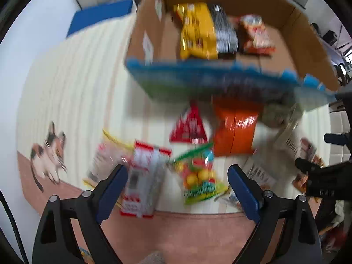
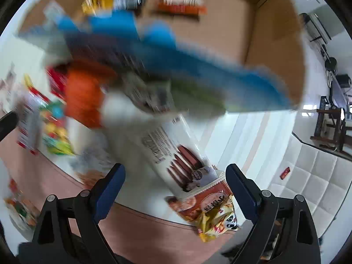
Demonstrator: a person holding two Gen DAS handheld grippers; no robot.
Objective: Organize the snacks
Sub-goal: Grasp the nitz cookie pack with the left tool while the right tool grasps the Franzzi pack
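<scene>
Left wrist view: my left hand-held gripper (image 1: 177,189) spread, empty, over glossy candy bag (image 1: 199,176) and red-white carton (image 1: 143,180). Cardboard box (image 1: 312,50) beyond holds crinkly packets.

Right wrist view: my right hand-held gripper (image 2: 175,188) spread, empty, above flat white sausage pack (image 2: 176,154) on striped mat (image 2: 242,136).

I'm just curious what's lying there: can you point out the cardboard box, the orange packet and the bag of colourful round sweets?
cardboard box (image 1: 308,35): left wrist view, inner right wall.
orange packet (image 1: 236,132): left wrist view, front face.
bag of colourful round sweets (image 1: 198,173): left wrist view, middle.
</scene>
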